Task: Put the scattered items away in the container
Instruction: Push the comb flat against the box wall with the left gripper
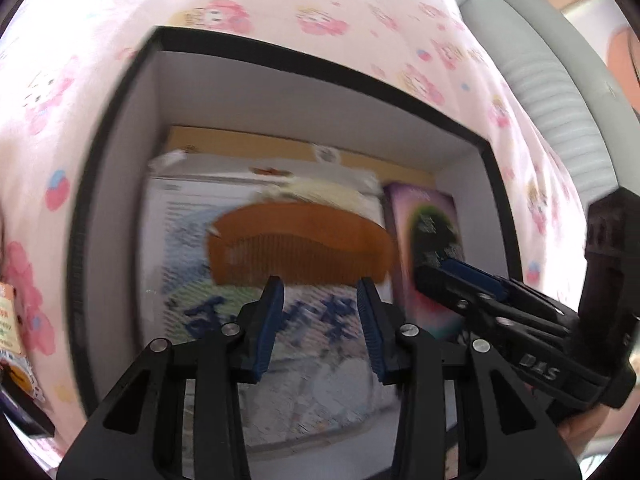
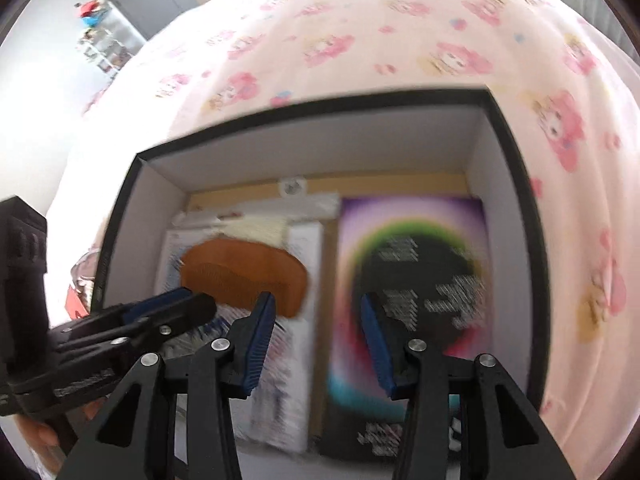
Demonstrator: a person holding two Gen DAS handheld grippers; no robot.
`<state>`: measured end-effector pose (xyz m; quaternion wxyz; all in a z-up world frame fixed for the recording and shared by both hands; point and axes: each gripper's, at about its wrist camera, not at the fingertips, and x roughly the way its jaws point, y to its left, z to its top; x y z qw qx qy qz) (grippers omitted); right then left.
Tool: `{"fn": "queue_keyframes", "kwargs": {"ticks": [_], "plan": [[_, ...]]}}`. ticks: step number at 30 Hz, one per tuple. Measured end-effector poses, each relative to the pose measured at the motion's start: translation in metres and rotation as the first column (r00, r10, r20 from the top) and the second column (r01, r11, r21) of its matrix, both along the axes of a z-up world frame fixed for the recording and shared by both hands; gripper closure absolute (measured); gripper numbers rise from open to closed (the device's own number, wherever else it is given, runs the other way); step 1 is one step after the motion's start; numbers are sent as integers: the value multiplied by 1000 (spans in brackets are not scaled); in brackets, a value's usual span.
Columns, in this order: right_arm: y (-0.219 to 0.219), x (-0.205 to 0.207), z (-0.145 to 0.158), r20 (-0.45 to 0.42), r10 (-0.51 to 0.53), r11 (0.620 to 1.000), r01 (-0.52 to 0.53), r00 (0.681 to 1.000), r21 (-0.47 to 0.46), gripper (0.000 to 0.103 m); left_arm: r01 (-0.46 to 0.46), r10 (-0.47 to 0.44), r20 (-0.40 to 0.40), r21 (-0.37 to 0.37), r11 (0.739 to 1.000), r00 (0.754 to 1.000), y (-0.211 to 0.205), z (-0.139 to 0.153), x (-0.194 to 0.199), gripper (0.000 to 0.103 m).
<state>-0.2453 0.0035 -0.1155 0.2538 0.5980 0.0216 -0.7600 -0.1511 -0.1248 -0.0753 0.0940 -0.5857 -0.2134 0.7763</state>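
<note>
Right gripper [image 2: 318, 336] over black-rimmed box [image 2: 516, 152], jaws apart, nothing between; brown comb [image 2: 244, 272] and purple packet [image 2: 412, 264] inside; left gripper [image 2: 176, 302] alongside

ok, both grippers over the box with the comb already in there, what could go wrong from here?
1. The left hand-held gripper and right hand-held gripper hang close together above the box; they could knock into each other.
2. The comb lies loose on a packet; a low pass might drag it.
3. More items still lie outside; reaching for them could clip the rim.
</note>
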Motion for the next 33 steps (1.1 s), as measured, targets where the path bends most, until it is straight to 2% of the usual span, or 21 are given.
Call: {"fn": "queue_keyframes", "kwargs": {"ticks": [4,5,9,13,15,18,21,23,25,29,33], "plan": [[1,-1,-10,-6,34,997,-33,999,68,62,70,-67,37,-67,995,997,19,-7,-5,66],[-2,-2,-12,1,48,996,-48,999,71,62,78,-73,58,-92,993,996,21,-10,-8,69],[-18,-19,-16,15,86,992,-87,996,91,64,65,-52,89,-151,986,995,17,-10,-28,72],[-28,-37,-18,2,77,995,-77,997,59,64,34,-18,100,-163,986,995,5,-10,-52,72],[-31,-47,-18,-8,64,997,-64,998,36,64,5,8,92,-145,989,996,-1,-11,-60,72],[-26,-49,-14,25,32,999,-32,999,5,64,-11,16,69,-67,998,997,-6,-10,-54,69],[-26,-32,-11,2,79,997,-79,997,27,64,2,-3,76,6,1000,997,-8,-14,-43,69],[-27,-21,-15,24,116,992,-118,993,53,64,1,-4,70,31,1000,998,-9,-11,-39,69],[-33,-13,-23,46,164,984,-166,985,61,63,-19,17,45,35,999,999,-12,-5,-38,69],[-44,-14,-21,1,195,976,-194,981,98,64,-54,54,12,-25,998,998,-17,0,-37,69],[-52,-29,-27,-9,177,982,-176,984,73,65,-80,80,16,20,997,997,-21,-2,-38,68]]}}
